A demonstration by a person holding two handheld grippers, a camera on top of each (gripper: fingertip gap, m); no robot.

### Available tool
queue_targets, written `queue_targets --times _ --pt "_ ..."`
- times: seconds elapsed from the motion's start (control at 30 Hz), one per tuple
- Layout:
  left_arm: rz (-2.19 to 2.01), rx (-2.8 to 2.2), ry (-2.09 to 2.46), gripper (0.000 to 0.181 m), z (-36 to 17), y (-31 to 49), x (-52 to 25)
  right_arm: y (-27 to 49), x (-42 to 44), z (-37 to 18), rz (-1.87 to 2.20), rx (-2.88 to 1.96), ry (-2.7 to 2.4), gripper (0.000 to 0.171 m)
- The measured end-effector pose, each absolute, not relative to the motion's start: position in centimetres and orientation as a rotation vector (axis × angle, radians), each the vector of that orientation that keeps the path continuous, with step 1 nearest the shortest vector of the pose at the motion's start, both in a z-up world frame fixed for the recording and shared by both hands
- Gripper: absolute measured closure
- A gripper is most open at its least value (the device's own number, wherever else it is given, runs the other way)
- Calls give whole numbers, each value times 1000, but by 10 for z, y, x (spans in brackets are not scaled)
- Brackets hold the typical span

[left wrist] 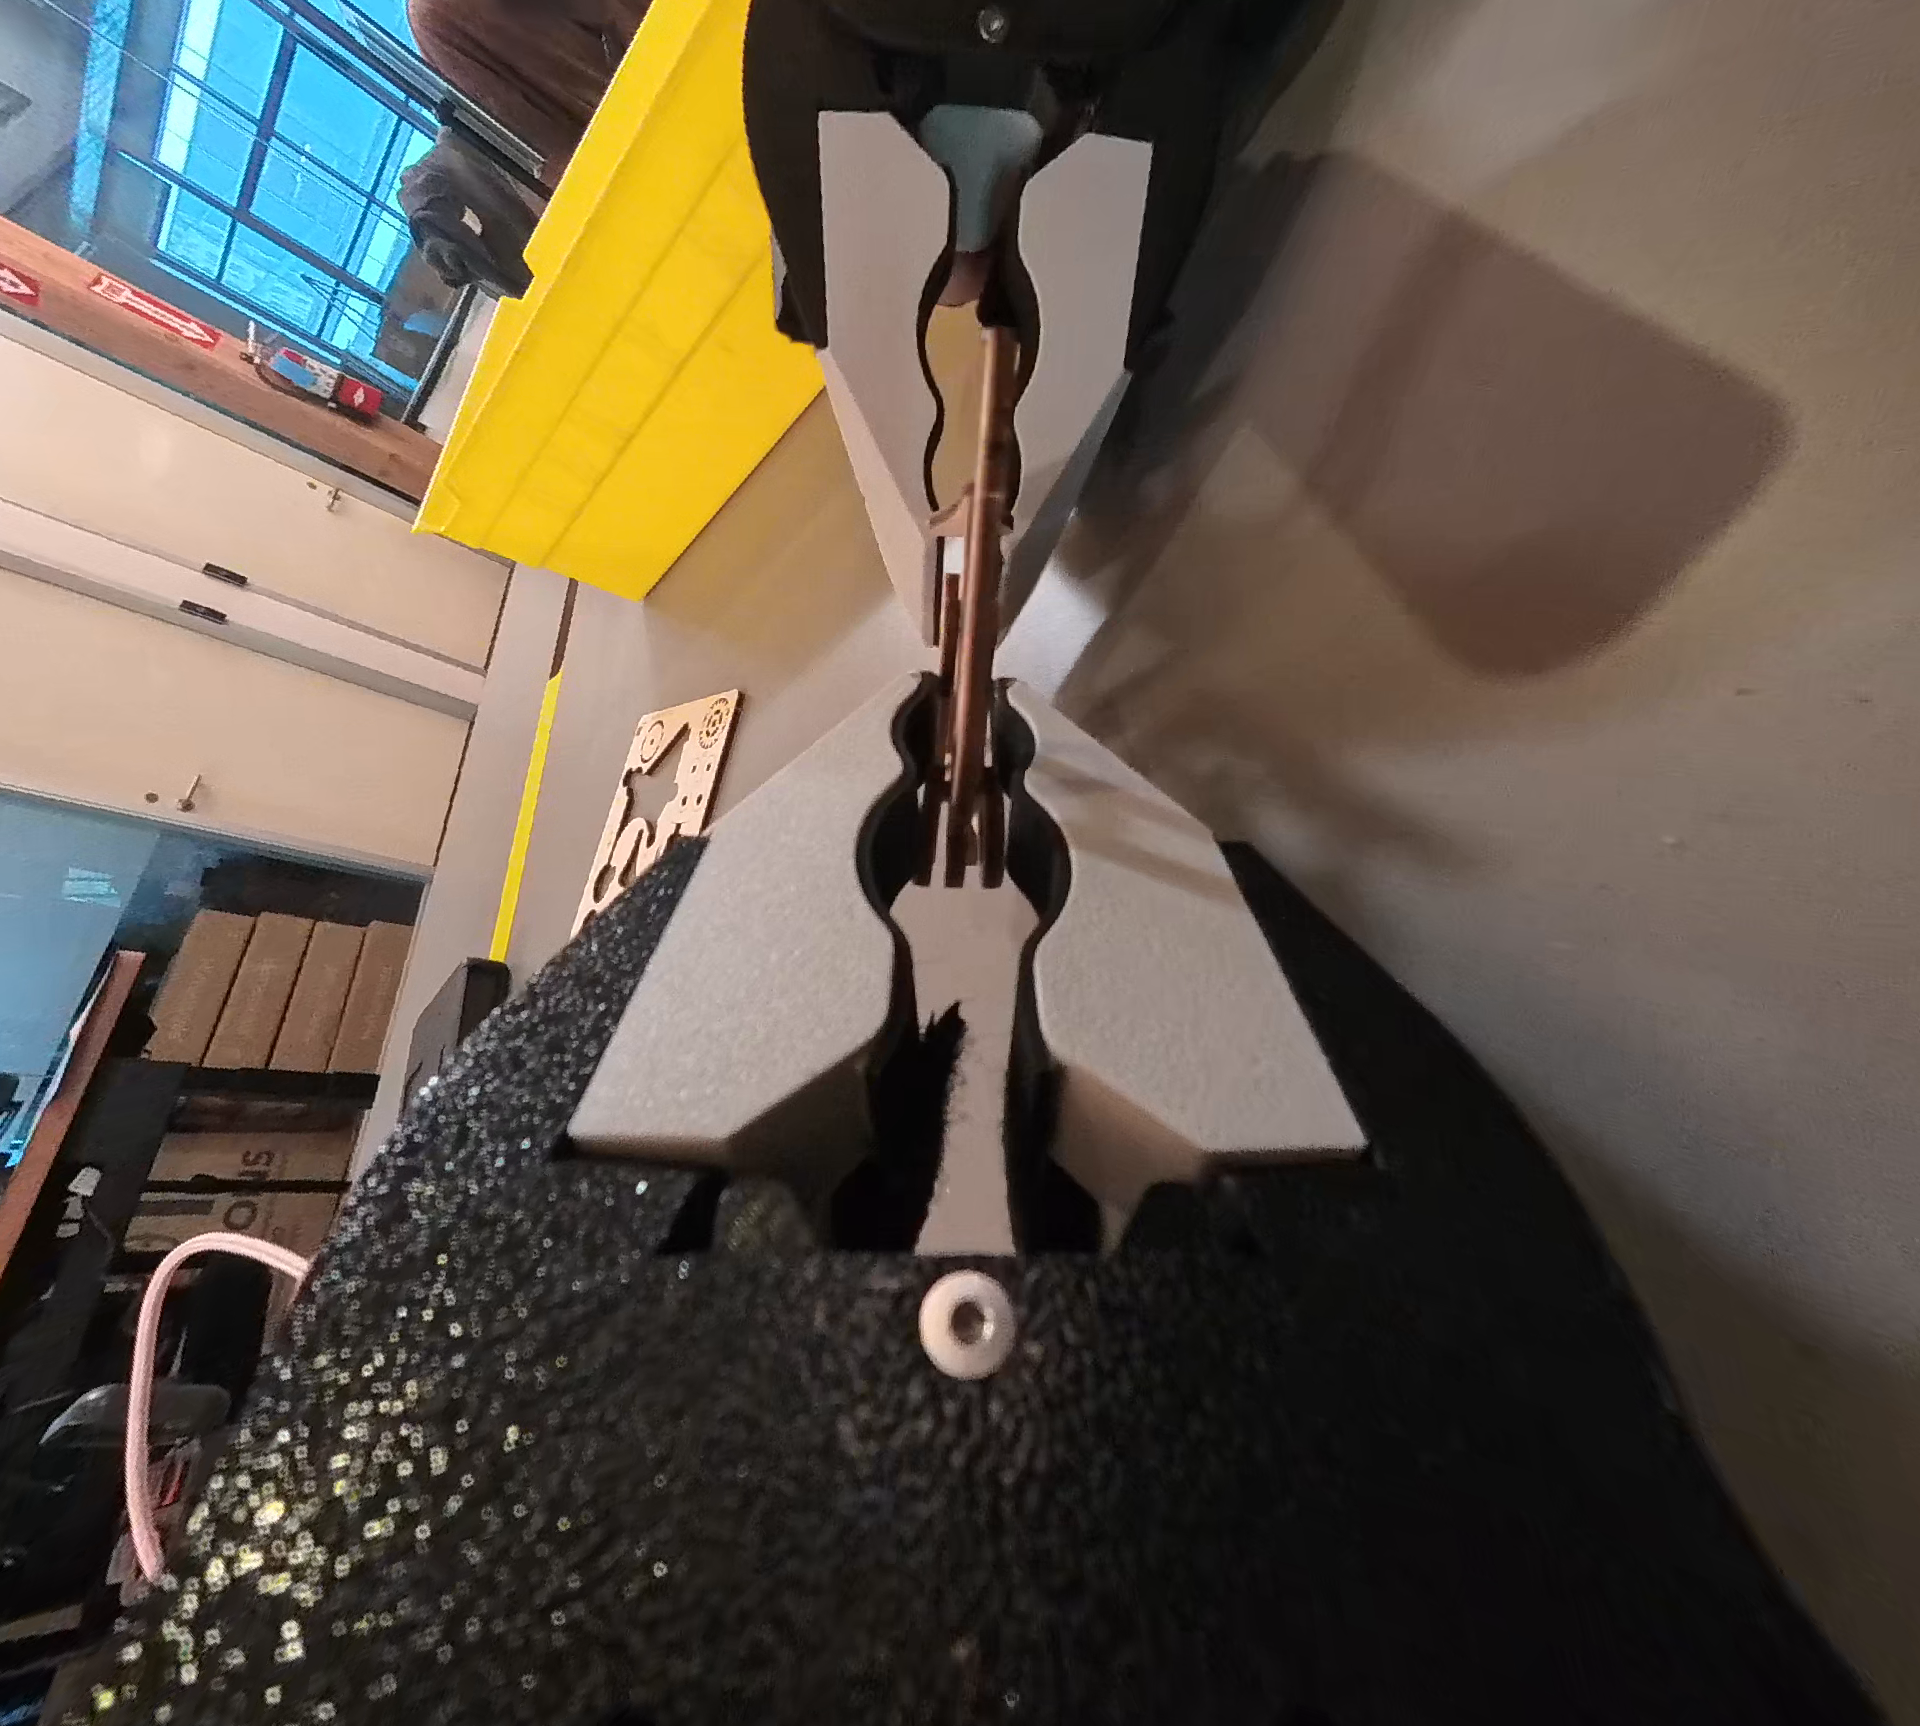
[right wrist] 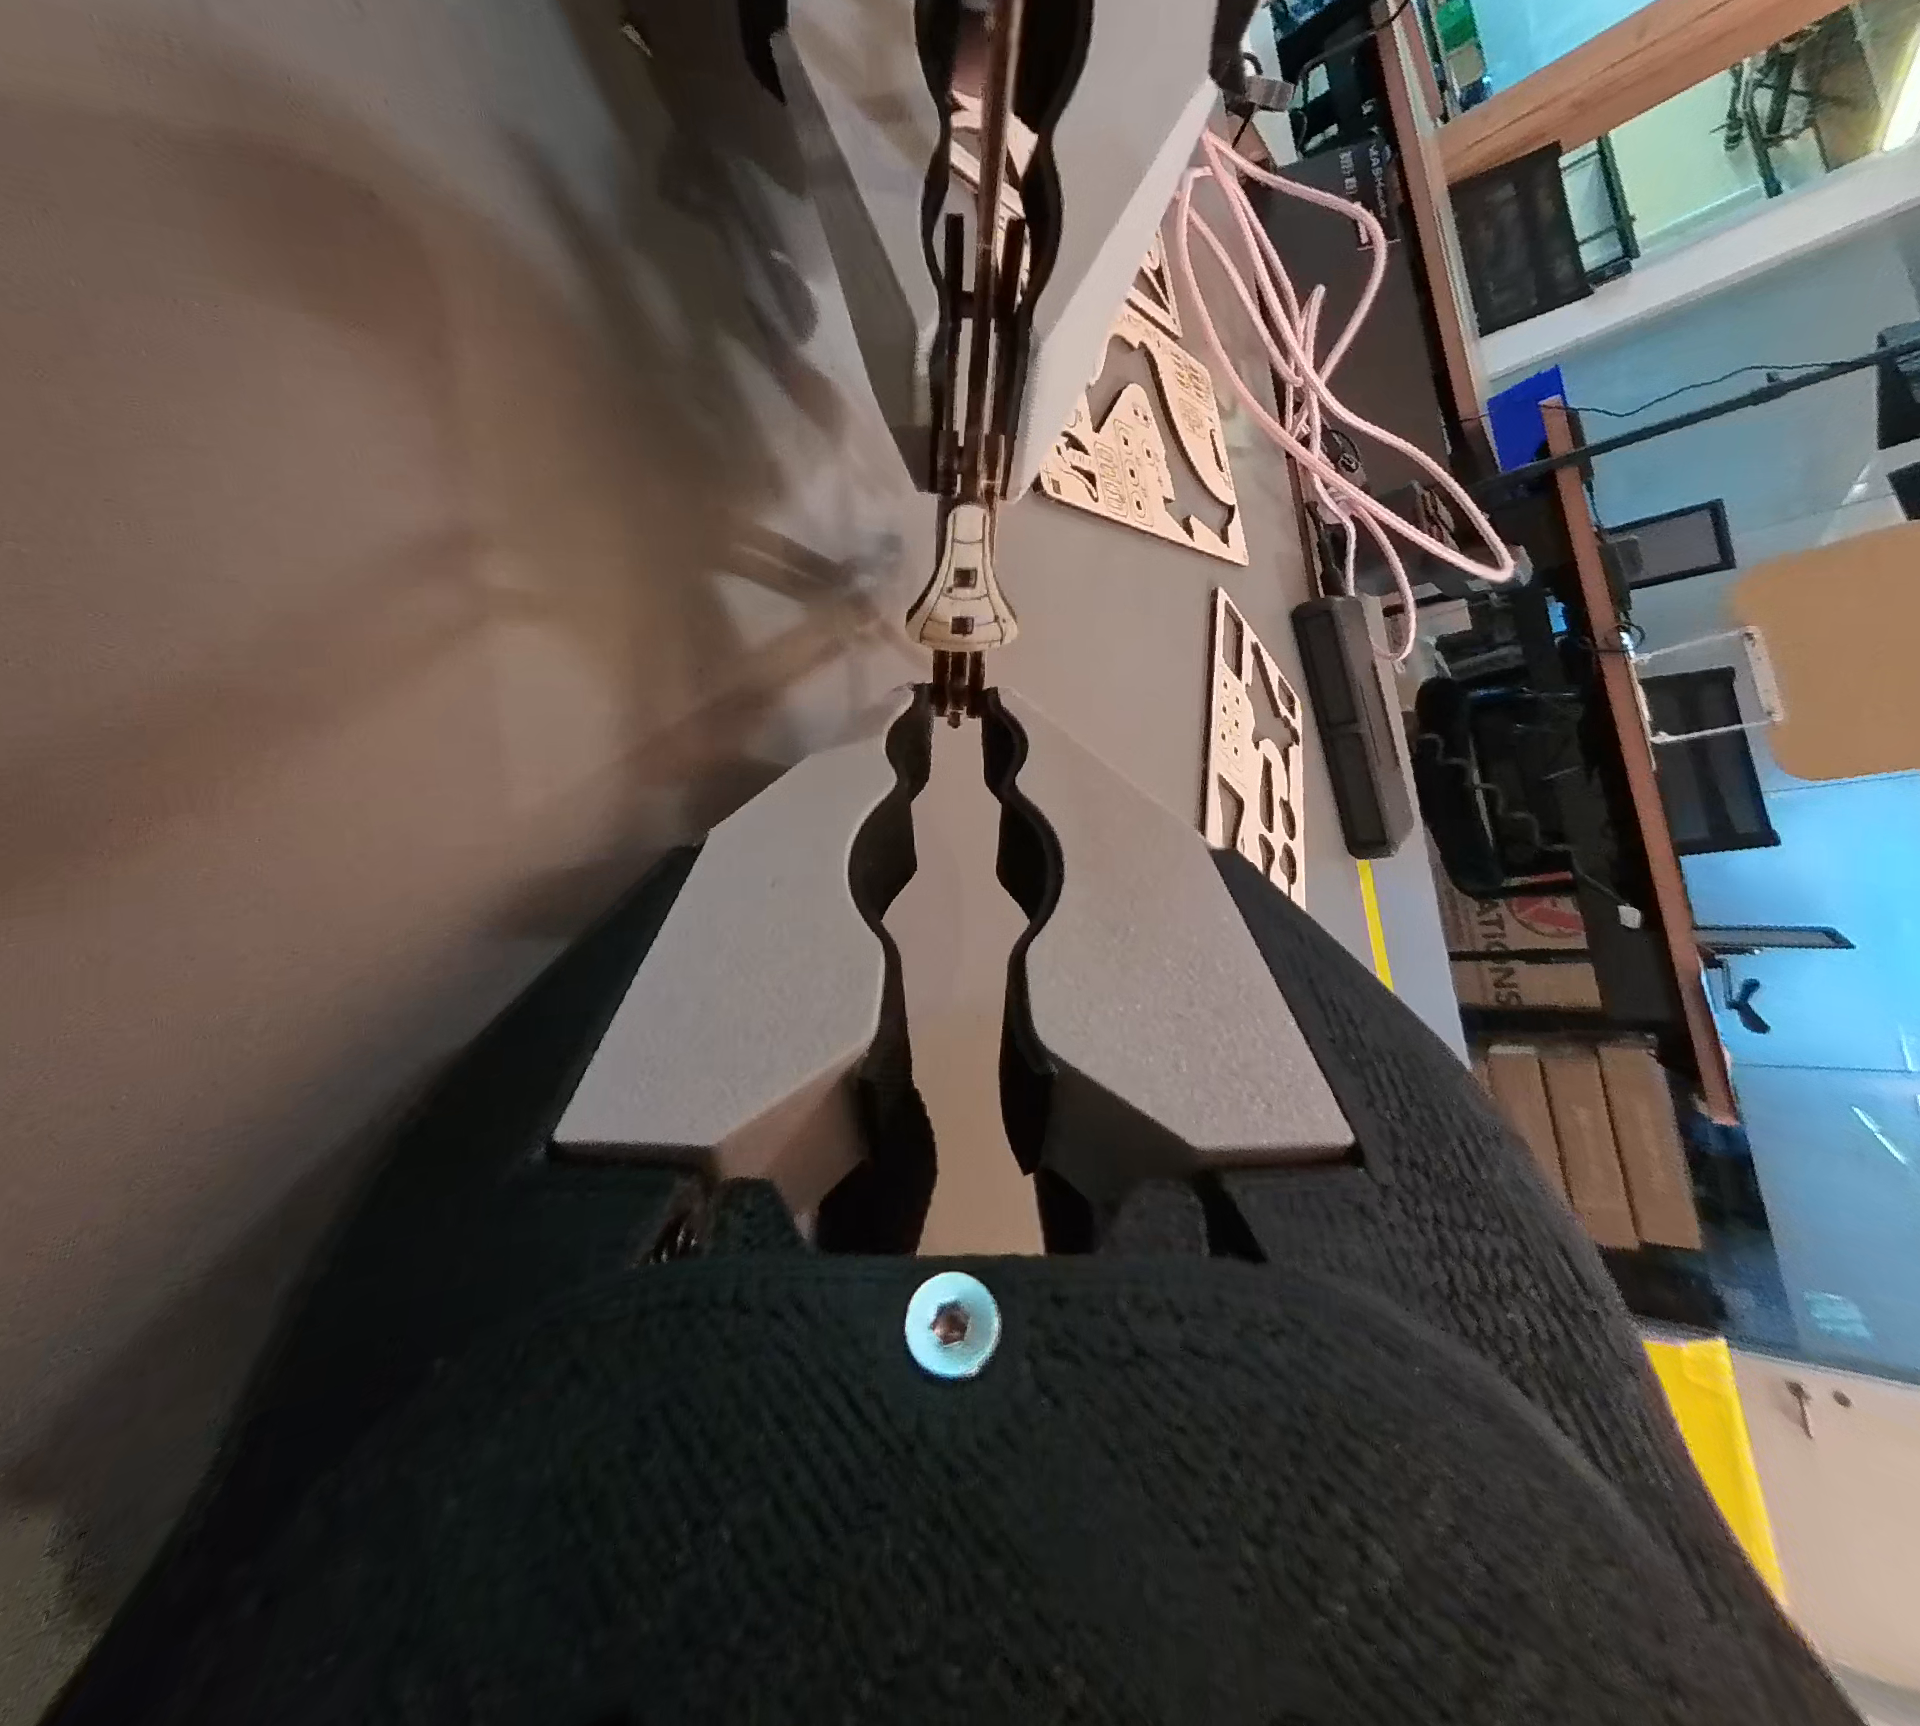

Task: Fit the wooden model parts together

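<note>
My two grippers face each other tip to tip above a grey table, holding one small wooden model between them. In the left wrist view, my left gripper (left wrist: 961, 694) is shut on a stack of thin brown wooden plates (left wrist: 966, 803), seen edge-on. My right gripper (left wrist: 968, 580) comes in from above and is shut on a long thin plate (left wrist: 995, 429) of the same model. In the right wrist view, my right gripper (right wrist: 956, 697) pinches the model's dark end tabs. A pale shuttle-shaped part (right wrist: 961, 596) shows between the tips, with my left gripper (right wrist: 966, 481) shut beyond it.
A yellow bin (left wrist: 644, 274) stands on the table behind the grippers. Punched-out wooden sheets lie on the table (left wrist: 665, 803) (right wrist: 1143, 440) (right wrist: 1257, 741). A pink cable (right wrist: 1340, 346) and a black box (right wrist: 1351, 720) lie near the table edge. Shelves and boxes stand beyond. Both grippers' tips are close together, under 4 cm apart.
</note>
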State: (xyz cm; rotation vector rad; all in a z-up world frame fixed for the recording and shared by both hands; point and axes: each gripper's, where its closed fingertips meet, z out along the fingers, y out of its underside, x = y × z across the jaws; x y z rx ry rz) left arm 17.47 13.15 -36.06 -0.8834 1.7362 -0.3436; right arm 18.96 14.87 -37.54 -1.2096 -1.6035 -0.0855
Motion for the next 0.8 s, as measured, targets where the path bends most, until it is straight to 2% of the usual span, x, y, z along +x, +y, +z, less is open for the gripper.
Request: queue_targets --times 0.03,0.27,0.3,0.37,0.4,0.63,0.8 --pt "-341 -877 1738 175 -361 131 174 148 189 -375 -99 -1207 -1605 164" --pt "-188 -703 1714 175 -350 126 170 144 185 -362 -72 -1154 -1539 163" --pt "-174 -671 1696 175 -345 124 170 143 185 -356 -81 -1121 -1520 160" --pt "-125 -603 1673 175 -340 121 168 143 188 -351 -95 -1097 -1501 139" --pt "-105 -568 1662 175 -338 118 169 143 190 -348 -96 -1095 -1490 139" --pt "-95 -524 1636 175 -332 113 169 129 187 -337 -133 -963 -1496 161" --pt "-95 -520 1636 175 -331 113 169 128 187 -338 -152 -947 -1505 163"
